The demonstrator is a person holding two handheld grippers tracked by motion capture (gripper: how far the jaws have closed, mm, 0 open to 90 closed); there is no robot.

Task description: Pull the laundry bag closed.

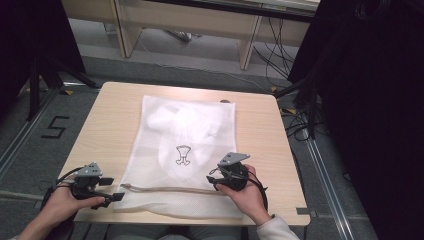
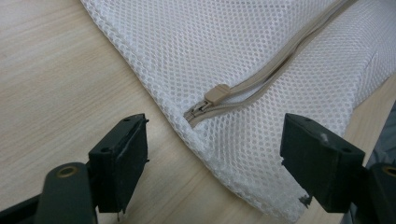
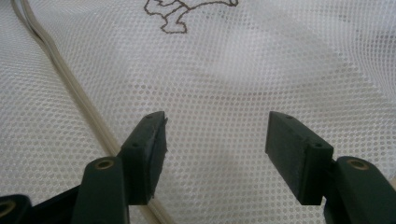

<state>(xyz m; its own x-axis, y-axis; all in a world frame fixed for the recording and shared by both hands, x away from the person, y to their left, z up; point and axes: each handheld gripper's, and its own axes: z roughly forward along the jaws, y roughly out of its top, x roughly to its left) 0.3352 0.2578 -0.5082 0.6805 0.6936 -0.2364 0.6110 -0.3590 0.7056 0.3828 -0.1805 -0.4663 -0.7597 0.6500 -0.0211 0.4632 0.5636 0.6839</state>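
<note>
Mesh bag (image 1: 187, 150) lengthwise (zipper (image 1: 170, 189) nearest)

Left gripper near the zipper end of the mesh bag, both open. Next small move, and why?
Probably ease the left gripper forward and shut it on the zipper pull. Its jaws stand open, just short of the mesh bag, with the tan pull ahead between them at the zipper's end. The right gripper hovers open over the mesh, placed to pin it.

Even, soft overhead light on the table (image 1: 250, 107), while the far sides sink into black. Only faint shadows lie under the left gripper (image 2: 212, 158). Mesh bag (image 2: 261, 60) is crisp ahead of its jaws; the black jaws themselves are slightly soft. No glare anywhere.
</note>
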